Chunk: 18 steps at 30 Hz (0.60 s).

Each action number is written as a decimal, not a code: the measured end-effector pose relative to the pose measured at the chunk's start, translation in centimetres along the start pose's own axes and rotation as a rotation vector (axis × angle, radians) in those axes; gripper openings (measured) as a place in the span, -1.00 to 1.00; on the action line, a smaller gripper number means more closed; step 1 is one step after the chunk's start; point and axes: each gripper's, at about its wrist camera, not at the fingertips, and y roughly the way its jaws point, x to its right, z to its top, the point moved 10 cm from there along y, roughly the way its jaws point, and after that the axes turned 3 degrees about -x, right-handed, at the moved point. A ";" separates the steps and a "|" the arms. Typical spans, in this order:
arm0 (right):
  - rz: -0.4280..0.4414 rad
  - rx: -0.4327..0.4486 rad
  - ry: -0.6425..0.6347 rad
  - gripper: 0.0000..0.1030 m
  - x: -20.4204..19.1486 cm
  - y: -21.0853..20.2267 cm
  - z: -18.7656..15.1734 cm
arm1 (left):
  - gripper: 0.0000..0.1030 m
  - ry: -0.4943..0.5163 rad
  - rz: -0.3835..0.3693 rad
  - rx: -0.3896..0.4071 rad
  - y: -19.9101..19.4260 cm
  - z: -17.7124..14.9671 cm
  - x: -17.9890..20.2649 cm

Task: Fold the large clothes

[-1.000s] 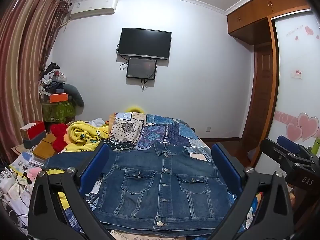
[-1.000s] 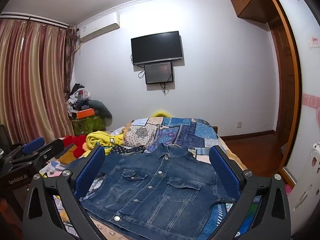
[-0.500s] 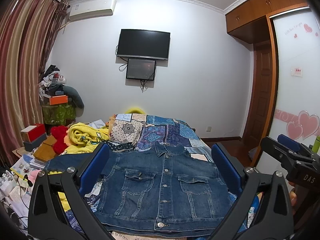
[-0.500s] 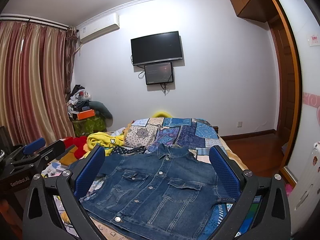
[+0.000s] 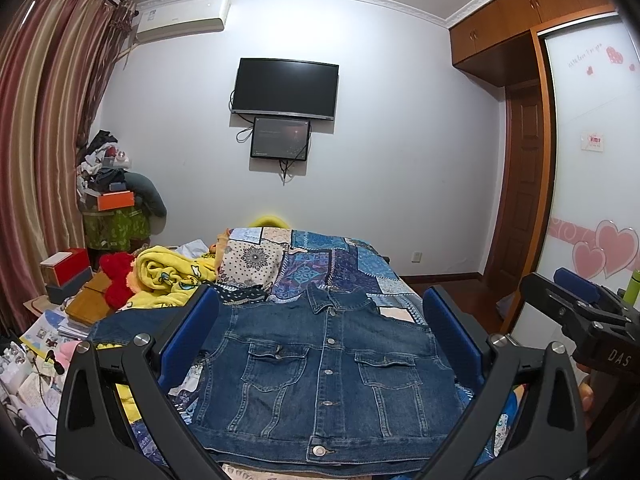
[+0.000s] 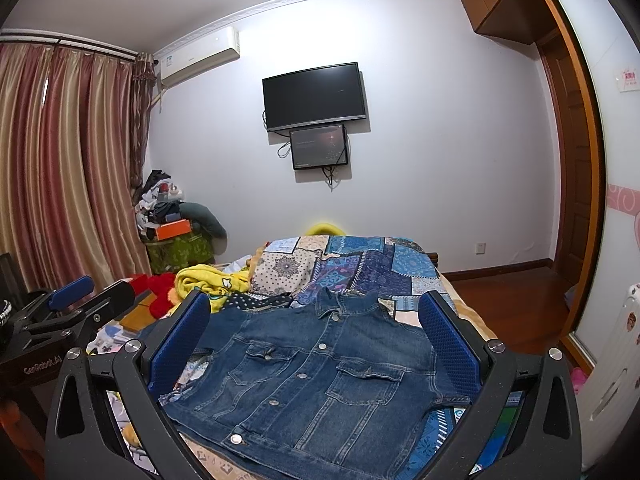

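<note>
1. The denim jacket (image 5: 324,364) lies flat, buttoned, front up on the bed (image 5: 352,264), spread ready for folding
2. Left tool (image 5: 320,340) and right tool (image 6: 316,344) hover wide apart, empty, framing it

Readable markings:

1. "DAS" in pale capitals is showing on the black body of the right hand-held gripper (image 5: 576,312), seen at the edge of the left wrist view.
2. "GenRobot.AI" in pale letters is showing on the black body of the left hand-held gripper (image 6: 84,304), seen at the edge of the right wrist view.
3. Cursive writing is running beside the heart stickers on the white wardrobe door (image 5: 592,120); too small to read.
4. A red-printed wall sticker (image 6: 627,78) and the lit small screen (image 5: 280,139) are carrying text, illegible.
5. The air conditioner (image 5: 180,20) is bearing a label, unreadable.
</note>
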 end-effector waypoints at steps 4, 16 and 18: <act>0.000 0.000 0.001 1.00 0.1 0.0 0.0 | 0.99 -0.001 -0.001 -0.004 0.1 0.0 0.3; -0.002 -0.004 0.004 1.00 0.1 0.2 -0.1 | 0.99 -0.002 -0.004 -0.004 0.2 0.2 0.3; -0.002 -0.005 0.005 1.00 0.2 0.2 -0.1 | 0.99 -0.002 -0.002 -0.005 0.2 0.2 0.3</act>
